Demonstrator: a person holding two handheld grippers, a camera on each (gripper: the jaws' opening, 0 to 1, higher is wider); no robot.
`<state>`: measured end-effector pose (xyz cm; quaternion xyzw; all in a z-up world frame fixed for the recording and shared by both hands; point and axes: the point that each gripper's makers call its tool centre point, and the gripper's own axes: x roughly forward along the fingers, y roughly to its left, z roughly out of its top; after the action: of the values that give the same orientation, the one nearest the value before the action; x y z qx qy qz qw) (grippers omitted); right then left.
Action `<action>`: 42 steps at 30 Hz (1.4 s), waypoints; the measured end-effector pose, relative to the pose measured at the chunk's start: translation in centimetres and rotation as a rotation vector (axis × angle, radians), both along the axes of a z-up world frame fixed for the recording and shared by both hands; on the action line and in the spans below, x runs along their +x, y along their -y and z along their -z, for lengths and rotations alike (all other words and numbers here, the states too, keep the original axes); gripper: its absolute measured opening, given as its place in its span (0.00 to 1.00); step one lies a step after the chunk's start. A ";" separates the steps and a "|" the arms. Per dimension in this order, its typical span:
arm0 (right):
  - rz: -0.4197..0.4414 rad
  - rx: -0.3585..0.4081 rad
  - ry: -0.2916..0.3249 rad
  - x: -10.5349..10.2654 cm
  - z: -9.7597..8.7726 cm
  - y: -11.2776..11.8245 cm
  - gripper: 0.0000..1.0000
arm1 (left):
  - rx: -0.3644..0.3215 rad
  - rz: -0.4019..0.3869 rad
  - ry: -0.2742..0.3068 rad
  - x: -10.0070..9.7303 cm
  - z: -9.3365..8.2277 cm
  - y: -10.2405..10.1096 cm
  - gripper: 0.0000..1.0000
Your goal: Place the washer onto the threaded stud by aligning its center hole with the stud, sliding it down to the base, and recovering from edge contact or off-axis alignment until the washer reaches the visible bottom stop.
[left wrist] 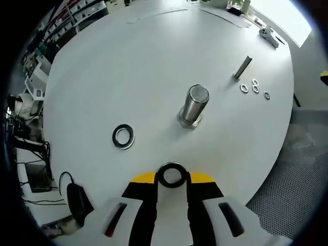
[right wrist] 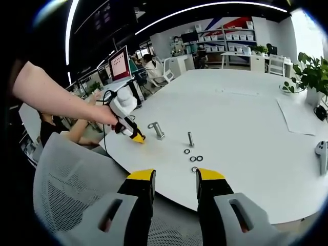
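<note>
Left hand-held gripper [left wrist: 172, 180] clamped on washer [left wrist: 171, 175] at lower centre, below threaded stud [left wrist: 193, 106] (right hand-held gripper [right wrist: 176, 180] agape, empty).

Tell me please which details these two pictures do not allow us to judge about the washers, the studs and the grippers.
- Left gripper view: the washer between the left gripper tips covers the contact, so firm clamping is unclear.
- Left gripper view: threads on the large stud are blurred.
- Right gripper view: the small washers near the thin stud are too small to count surely.
- Right gripper view: the right gripper hangs open, off the white table.
</note>
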<state>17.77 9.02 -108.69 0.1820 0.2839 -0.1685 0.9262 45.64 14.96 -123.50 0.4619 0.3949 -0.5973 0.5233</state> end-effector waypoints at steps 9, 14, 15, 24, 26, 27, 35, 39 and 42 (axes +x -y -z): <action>0.000 0.001 0.001 0.0 0.0 0.0 0.34 | -0.029 0.042 -0.005 0.3 -2.0 1.0 0.19; 0.005 0.001 0.003 0.0 0.0 0.1 0.34 | -0.073 0.064 -0.016 -0.1 -3.9 2.1 0.19; 0.005 0.001 0.003 0.0 0.0 0.1 0.34 | -0.080 0.073 -0.014 -0.2 -4.3 2.2 0.19; 0.007 0.001 0.001 -0.1 0.0 0.1 0.35 | -0.119 0.138 -0.024 -1.5 -7.7 3.9 0.19; 0.009 0.000 -0.001 -0.1 0.0 0.2 0.35 | -0.125 0.150 -0.025 -1.7 -8.2 4.1 0.19; 0.009 0.003 -0.003 -0.1 0.1 0.1 0.35 | -0.126 0.152 -0.026 -1.5 -8.2 4.2 0.19; 0.013 0.002 -0.006 -0.2 0.0 0.1 0.35 | -0.136 0.186 -0.037 -2.3 -8.8 5.8 0.19; 0.014 0.002 -0.005 -0.2 0.1 0.1 0.35 | -0.120 0.204 -0.034 -3.6 -8.6 6.1 0.19; 0.015 0.001 -0.004 -0.2 0.2 0.2 0.35 | -0.105 0.223 -0.022 -3.5 -8.3 6.3 0.19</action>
<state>17.57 8.80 -108.90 0.1843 0.2843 -0.1755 0.9243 42.18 8.62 -115.24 0.4681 0.3152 -0.6768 0.4729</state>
